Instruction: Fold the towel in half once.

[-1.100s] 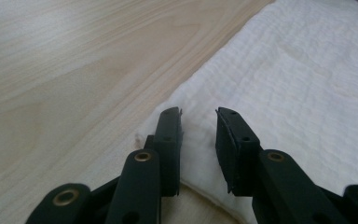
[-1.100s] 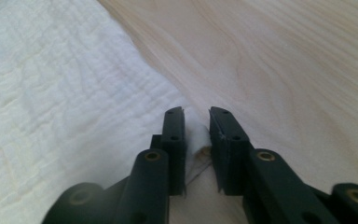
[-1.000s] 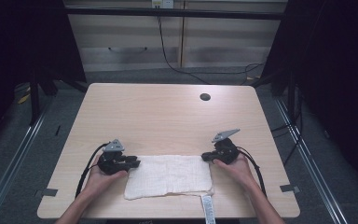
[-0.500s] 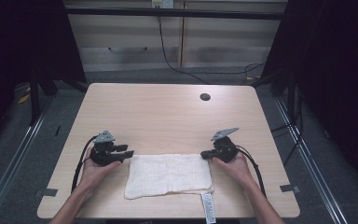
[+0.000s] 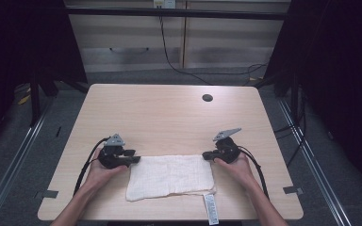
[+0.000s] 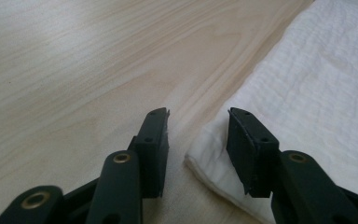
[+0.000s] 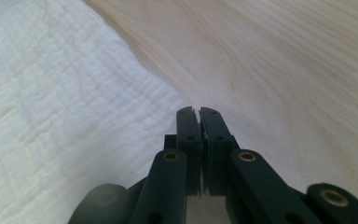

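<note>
A white cloth [image 5: 169, 176] lies flat near the front edge of the wooden table [image 5: 169, 117]. My left gripper [image 5: 134, 160] is at the cloth's far left corner and stands open. In the left gripper view that corner of the cloth [image 6: 317, 93] pokes in between the spread jaws of the left gripper [image 6: 198, 116]. My right gripper [image 5: 206, 155] rests at the far right corner. In the right gripper view the right gripper [image 7: 196, 112] has its jaws pressed together at the far edge of the cloth [image 7: 51, 116], with a pale sliver pinched between them.
A white label [image 5: 210, 207] hangs from the cloth's front right corner over the table's edge. A dark round hole [image 5: 207, 98] sits at the table's far right. A person's hands hold both grippers from the front edge.
The left gripper left the cloth's left corner, drew away to the left, then came back to that corner with its jaws open. The right gripper has stayed put.
</note>
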Demonstrator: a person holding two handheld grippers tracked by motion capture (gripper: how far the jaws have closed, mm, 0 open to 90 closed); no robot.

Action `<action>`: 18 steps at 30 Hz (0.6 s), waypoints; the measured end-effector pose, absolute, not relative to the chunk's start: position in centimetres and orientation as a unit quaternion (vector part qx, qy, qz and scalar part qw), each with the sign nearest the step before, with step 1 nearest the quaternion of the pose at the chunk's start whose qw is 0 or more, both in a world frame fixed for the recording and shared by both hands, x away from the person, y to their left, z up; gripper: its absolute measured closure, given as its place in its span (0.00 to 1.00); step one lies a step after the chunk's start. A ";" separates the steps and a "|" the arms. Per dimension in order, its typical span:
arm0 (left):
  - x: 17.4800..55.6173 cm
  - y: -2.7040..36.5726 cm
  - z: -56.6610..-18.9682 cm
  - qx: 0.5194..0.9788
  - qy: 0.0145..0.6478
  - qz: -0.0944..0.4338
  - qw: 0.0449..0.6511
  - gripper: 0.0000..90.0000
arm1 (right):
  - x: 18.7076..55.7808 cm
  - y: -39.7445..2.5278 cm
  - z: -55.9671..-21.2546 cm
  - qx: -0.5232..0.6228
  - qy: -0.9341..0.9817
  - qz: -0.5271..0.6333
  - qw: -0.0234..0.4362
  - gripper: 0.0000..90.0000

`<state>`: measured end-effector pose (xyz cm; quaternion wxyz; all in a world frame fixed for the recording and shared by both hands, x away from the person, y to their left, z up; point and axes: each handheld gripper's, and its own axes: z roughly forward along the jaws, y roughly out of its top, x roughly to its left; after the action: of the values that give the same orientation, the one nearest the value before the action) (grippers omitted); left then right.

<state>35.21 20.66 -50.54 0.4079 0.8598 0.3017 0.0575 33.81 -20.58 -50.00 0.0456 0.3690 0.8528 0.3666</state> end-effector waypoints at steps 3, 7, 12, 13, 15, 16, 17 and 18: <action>35.1 20.6 -50.5 0.861 0.300 0.062 0.405 0.73 | 33.8 -20.6 -50.0 0.370 0.853 0.365 0.045 0.98; 34.7 20.4 -50.5 0.865 0.292 0.061 0.403 0.90 | 33.7 -20.5 -50.0 0.372 0.851 0.367 0.048 0.98; 34.8 20.3 -50.3 0.863 0.299 0.056 0.405 0.96 | 33.6 -20.5 -49.9 0.373 0.848 0.374 0.045 0.98; 34.8 20.4 -50.3 0.861 0.300 0.056 0.407 0.96 | 33.6 -20.5 -49.8 0.372 0.848 0.374 0.047 0.98; 34.9 20.5 -50.1 0.857 0.302 0.054 0.413 0.96 | 33.6 -20.6 -49.7 0.372 0.847 0.377 0.050 0.98; 34.9 20.5 -50.1 0.857 0.302 0.054 0.413 0.96 | 33.5 -20.7 -49.5 0.372 0.847 0.377 0.053 0.98; 34.9 20.6 -50.0 0.852 0.309 0.044 0.421 0.96 | 33.5 -20.8 -49.4 0.372 0.845 0.381 0.054 0.98; 34.9 20.6 -50.0 0.852 0.309 0.044 0.421 0.96 | 33.5 -20.8 -49.4 0.372 0.845 0.381 0.054 0.98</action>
<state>34.86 20.57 -49.96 0.4206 0.8519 0.3089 0.0442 33.48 -20.78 -49.44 0.0542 0.3720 0.8449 0.3806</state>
